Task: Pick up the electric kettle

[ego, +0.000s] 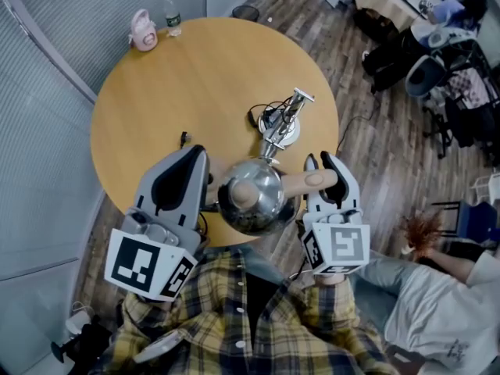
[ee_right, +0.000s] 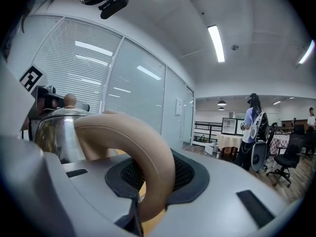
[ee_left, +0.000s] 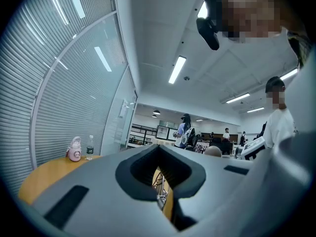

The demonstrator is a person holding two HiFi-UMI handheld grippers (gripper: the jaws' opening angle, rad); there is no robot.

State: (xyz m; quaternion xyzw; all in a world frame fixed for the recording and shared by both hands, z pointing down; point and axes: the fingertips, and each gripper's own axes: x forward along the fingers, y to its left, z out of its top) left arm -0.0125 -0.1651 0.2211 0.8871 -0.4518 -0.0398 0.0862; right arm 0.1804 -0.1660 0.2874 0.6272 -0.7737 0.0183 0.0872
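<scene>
- Two grippers flank the steel kettle (ego: pixel 251 196) at the round table's (ego: pixel 156 92) near edge.
- Right gripper (ee_right: pixel 148 184) clamps its tan handle (ee_right: pixel 148 142).
- Left gripper (ee_left: pixel 162 184): jaws nearly together, empty.

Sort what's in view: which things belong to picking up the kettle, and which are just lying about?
In the job: kettle, right claw shut on its handle, kettle base, table.
Lying about: pink bottle, water bottle, bin.
</scene>
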